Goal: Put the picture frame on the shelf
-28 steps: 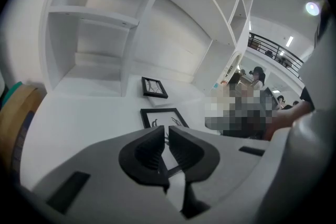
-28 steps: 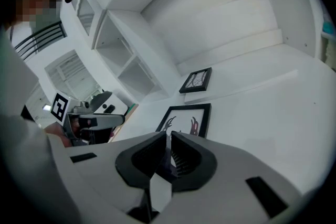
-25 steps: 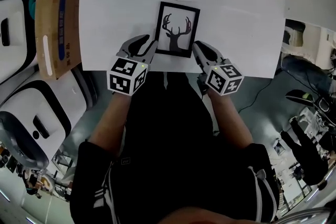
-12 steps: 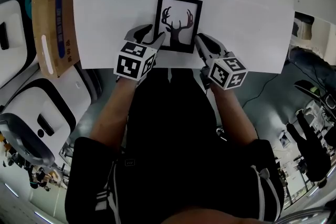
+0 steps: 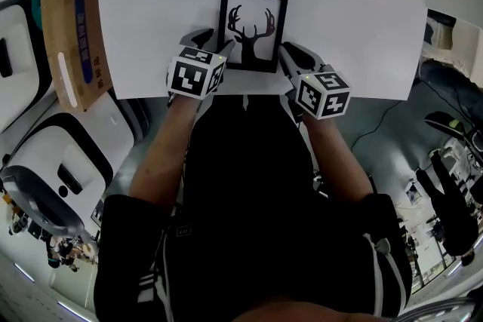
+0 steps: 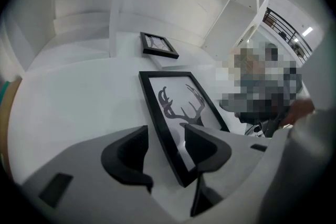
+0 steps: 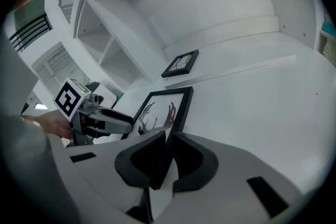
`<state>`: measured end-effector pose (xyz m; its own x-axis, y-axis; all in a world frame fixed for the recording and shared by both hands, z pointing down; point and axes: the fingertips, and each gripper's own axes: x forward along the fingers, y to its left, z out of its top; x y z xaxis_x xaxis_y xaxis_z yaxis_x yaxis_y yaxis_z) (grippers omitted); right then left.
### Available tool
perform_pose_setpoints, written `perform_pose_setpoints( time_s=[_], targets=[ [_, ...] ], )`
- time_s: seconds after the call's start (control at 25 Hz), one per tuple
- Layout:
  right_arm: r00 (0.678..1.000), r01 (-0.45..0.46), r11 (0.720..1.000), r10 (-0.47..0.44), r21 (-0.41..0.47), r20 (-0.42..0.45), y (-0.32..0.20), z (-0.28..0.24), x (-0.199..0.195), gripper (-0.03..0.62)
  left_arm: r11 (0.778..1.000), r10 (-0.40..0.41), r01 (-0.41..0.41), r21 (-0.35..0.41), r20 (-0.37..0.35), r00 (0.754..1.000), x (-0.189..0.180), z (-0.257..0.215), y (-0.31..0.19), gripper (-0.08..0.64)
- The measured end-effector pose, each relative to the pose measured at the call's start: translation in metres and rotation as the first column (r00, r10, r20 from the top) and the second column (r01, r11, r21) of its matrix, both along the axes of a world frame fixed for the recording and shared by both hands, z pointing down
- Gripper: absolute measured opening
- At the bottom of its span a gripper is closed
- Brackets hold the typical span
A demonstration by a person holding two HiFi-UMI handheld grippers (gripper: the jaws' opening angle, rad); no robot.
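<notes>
Clamping the near right edge of the picture frame (image 5: 252, 28) in the right gripper (image 7: 169, 157) while just opening the left gripper (image 6: 165, 150) wide, loosely astride the left edge, risking a one-sided twisting slip.

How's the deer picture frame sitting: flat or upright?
Flat: the deer picture frame lies face up on the white surface; the head view sees its front squarely.

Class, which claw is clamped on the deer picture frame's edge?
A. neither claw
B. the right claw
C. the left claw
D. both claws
B: the right claw pinches the deer picture frame by its edge; the left claw has just been opening its jaws, with the opposite edge loose between them.
</notes>
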<state>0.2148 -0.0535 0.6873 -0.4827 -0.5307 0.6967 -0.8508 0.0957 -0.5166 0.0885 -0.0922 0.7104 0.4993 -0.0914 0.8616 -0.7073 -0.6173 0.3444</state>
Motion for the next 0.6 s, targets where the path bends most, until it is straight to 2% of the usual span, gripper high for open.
perform_pose_setpoints(
  time_s=[0.16, 0.44, 0.6],
  targets=[
    [1.0, 0.005, 1.0, -0.005, -0.007, 0.015, 0.0005, 0.0016, -0.004, 0.055, 1.0, 0.031, -0.031, -0.004, 0.031, 0.999, -0.0002, 0.0071, -0.002, 0.211],
    [1.0, 0.013, 1.0, -0.012, -0.022, 0.02, 0.0072, 0.0044, -0.0071, 0.058, 0.994, 0.105, -0.101, -0.044, 0.114, 0.988, -0.0012, 0.0066, -0.0022, 0.2],
    [1.0, 0.019, 1.0, -0.019, -0.023, 0.015, 0.0087, 0.0073, -0.0106, 0.058, 0.994, 0.101, -0.095, -0.05, 0.14, 0.985, -0.003, 0.0076, -0.0035, 0.169]
  ],
)
